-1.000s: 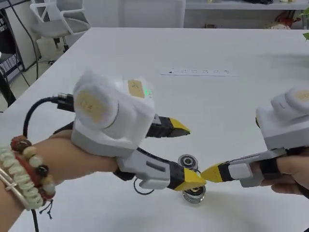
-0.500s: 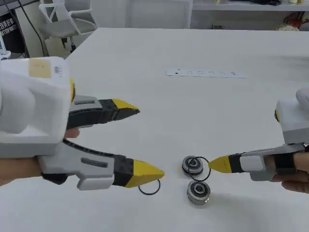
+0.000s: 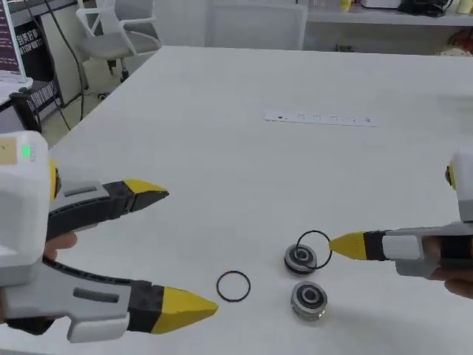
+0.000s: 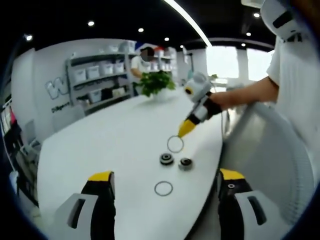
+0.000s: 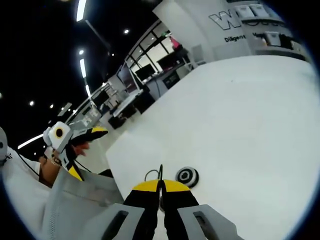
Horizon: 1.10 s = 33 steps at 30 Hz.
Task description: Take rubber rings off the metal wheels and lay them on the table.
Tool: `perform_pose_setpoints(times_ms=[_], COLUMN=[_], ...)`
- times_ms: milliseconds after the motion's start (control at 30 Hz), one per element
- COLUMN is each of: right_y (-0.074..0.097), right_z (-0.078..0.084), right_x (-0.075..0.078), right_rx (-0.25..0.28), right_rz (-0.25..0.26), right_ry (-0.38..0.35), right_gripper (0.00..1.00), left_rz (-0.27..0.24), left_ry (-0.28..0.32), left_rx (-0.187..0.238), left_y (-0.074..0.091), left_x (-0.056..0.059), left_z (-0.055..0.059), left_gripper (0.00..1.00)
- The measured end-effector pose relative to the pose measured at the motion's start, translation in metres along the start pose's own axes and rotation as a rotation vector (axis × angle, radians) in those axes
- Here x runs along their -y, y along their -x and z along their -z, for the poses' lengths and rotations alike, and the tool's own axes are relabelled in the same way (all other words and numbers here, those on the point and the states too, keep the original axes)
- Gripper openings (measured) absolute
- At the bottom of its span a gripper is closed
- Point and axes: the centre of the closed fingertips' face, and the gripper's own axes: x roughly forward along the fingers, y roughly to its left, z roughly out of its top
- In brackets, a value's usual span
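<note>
Though head view overlaps ring (image 3: 313,232), wheel (image 3: 301,258) | right gripper (image 3: 334,245) pinches ring — seemingly lifted | left gripper (image 3: 190,253) wide

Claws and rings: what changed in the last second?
The left claw pulled back, open, leaving a loose ring flat on the table. The right claw, shut on a second ring, lifted it up over the far wheel. The far wheel and the near wheel stayed put.
</note>
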Motion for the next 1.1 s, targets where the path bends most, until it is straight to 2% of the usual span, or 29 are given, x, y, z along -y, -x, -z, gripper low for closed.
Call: perform_pose_setpoints(times_ms=[67,233,367,533,633,833,1100], right_y=[0.000,0.000,-0.003,-0.008,-0.013,-0.025,-0.048], right_z=[-0.001,-0.005,-0.012,-0.019,-0.024,-0.024,-0.020], right_x=[-0.001,-0.005,-0.014,-0.023,-0.029,-0.038,-0.050], right_rx=[0.004,0.015,0.033,0.019,0.018,-0.027,-0.083], right_rz=[-0.004,-0.012,-0.042,-0.049,-0.057,-0.069,-0.108], right_ry=[-0.001,-0.003,-0.010,0.027,0.042,0.087,0.111], right_gripper=[0.00,0.00,0.00,0.00,0.00,0.00,0.00], left_rz=[-0.013,-0.024,-0.028,-0.027,-0.013,-0.023,-0.030], left_ry=[0.007,0.044,0.077,0.070,0.090,0.107,0.137], left_rx=[-0.009,-0.001,-0.009,-0.023,-0.006,-0.006,0.014], left_y=[0.002,0.005,0.003,0.000,-0.001,-0.001,0.000], left_x=[0.001,0.005,0.008,0.008,0.009,0.007,0.005], left_z=[0.006,0.013,0.020,0.023,0.023,0.026,0.026], left_gripper=[0.88,0.87,0.87,0.90,0.90,0.98,1.00])
